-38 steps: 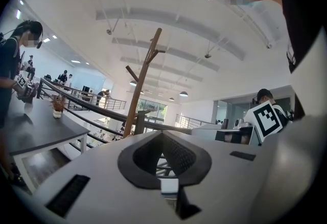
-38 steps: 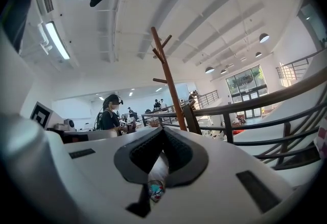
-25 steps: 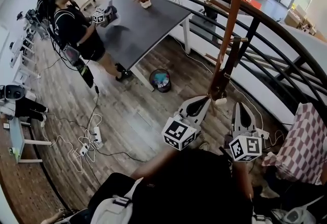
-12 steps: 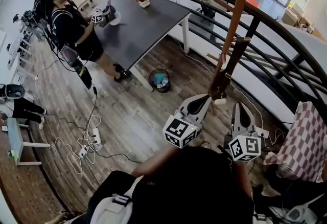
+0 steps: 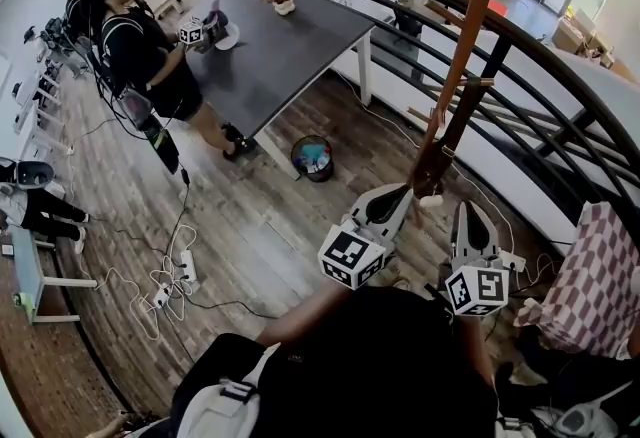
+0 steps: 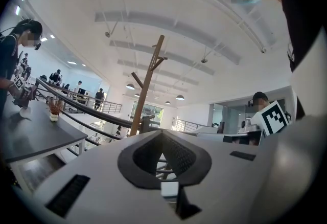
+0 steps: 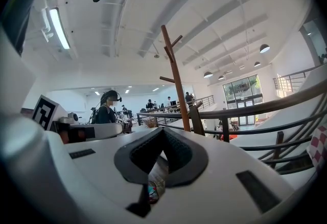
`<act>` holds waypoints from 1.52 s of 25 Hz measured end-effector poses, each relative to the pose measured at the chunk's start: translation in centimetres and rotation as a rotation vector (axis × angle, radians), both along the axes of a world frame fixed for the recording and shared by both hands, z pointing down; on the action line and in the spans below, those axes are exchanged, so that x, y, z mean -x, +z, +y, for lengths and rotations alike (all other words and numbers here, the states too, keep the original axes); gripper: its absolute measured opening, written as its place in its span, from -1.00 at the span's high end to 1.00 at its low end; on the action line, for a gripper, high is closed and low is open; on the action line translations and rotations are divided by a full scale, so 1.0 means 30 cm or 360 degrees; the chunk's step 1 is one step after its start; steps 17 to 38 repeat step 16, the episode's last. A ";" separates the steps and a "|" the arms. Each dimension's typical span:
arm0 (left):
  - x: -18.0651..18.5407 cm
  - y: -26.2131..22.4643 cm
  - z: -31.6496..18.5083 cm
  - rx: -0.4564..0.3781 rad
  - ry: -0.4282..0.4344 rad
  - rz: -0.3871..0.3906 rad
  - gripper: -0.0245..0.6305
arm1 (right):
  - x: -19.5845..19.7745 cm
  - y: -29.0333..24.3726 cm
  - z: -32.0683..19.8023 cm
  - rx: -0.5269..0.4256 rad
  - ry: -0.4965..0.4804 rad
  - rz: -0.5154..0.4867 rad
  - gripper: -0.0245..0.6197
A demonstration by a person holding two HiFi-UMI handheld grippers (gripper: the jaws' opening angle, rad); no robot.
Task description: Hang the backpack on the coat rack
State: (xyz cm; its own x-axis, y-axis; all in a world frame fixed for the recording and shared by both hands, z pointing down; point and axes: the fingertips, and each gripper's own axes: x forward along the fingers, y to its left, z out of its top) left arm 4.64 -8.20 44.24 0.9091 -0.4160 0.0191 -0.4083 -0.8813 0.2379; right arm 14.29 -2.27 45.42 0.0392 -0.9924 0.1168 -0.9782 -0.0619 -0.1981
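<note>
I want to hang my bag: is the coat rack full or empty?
Empty. The coat rack shows bare pegs in both gripper views; nothing hangs on it.

Bright, even light fr ceiling lamps (image 7: pixel 57 28); heavy fisheye warp, black corners.

The head camera is looking steeply down from above the person's torso (image 5: pixel 380 366). It is taking in the wooden floor (image 5: pixel 260 216), with the left gripper (image 5: pixel 400 194) and right gripper (image 5: pixel 470 211) close below it and the coat rack (image 5: pixel 455 96) standing just beyond them. Each gripper camera is sitting low behind its own jaws, very near them, and tilting upward toward the ceiling (image 6: pixel 153 13). Both are facing the coat rack mid-frame, with the curved railing (image 7: pixel 265 101) crossing behind it. All three views are sharing the coat rack and railing. The head view and left gripper view are also sharing the dark counter (image 5: pixel 280 46).
</note>
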 end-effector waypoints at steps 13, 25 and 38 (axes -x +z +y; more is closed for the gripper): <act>-0.009 -0.002 0.008 0.0005 0.0015 0.0010 0.90 | -0.006 -0.009 0.008 -0.0001 0.0017 0.0013 0.88; -0.005 0.001 0.008 0.0005 0.0018 0.0014 0.90 | 0.000 -0.004 0.008 0.0001 0.0016 0.0010 0.88; -0.005 0.001 0.008 0.0005 0.0018 0.0014 0.90 | 0.000 -0.004 0.008 0.0001 0.0016 0.0010 0.88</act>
